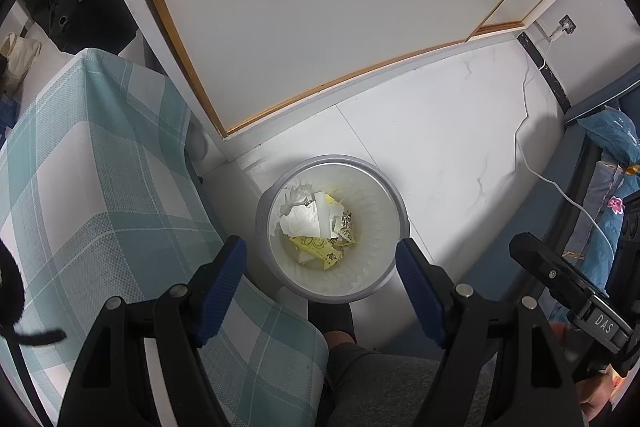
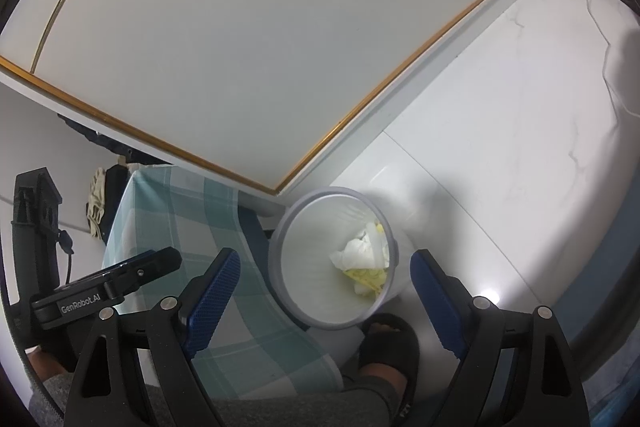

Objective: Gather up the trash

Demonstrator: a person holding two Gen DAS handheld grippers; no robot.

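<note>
Translucent plastic bin [image 1: 332, 227] holds crumpled paper [image 1: 308, 219]; floor tiles [image 1: 440, 131] glossy.

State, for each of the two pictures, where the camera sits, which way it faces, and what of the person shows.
Left wrist: on the left gripper, facing steeply down into the trash bin; a grey trouser leg shows.
Right wrist: on the right gripper, angled down at the bin from its side; a foot in a black slipper shows.
Shared: bin, checked cloth, white cabinet door.
</note>
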